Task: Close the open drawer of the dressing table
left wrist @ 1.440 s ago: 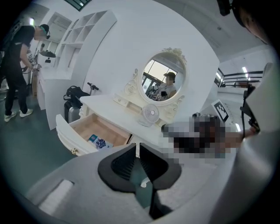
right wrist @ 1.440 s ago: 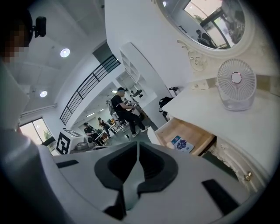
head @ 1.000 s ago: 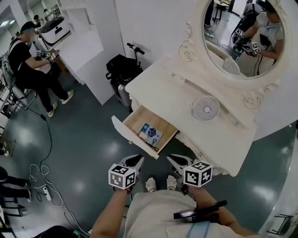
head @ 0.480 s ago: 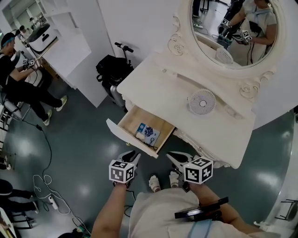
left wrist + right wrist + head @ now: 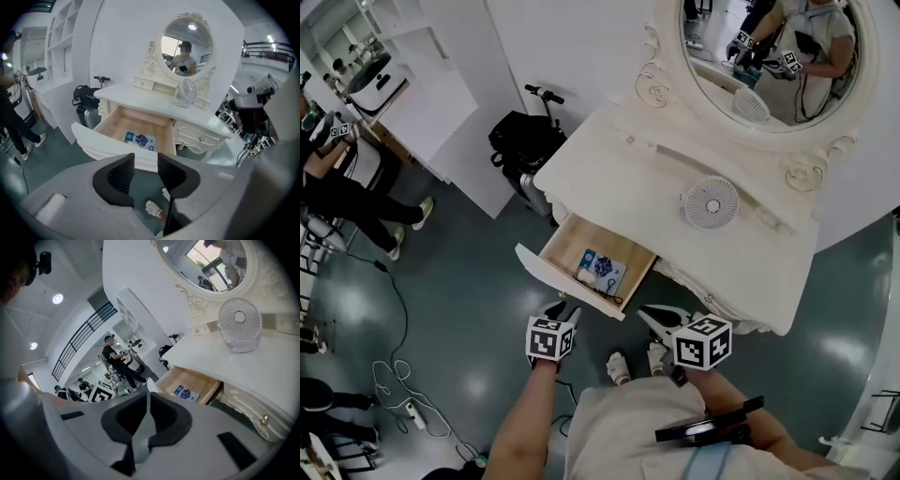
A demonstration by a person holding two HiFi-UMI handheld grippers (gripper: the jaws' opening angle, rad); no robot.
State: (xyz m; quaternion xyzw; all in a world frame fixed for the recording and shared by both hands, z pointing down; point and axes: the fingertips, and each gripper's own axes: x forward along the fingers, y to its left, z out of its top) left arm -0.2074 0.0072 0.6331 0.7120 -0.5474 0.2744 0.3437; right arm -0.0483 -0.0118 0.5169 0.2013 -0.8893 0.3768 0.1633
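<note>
Left gripper (image 5: 146, 164): jaws apart, just been opening, nothing between | right gripper (image 5: 148, 399): jaws together, empty | drawer (image 5: 570, 246): open, near left gripper | we judge we are preparing to push its front.

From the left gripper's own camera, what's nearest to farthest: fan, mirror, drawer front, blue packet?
1. Drawer front, just ahead of the left gripper, whose empty jaws have just been opening.
2. Blue packet, lying inside, behind that front.
3. Fan, on the tabletop, right.
4. Mirror, behind and above the fan.
</note>
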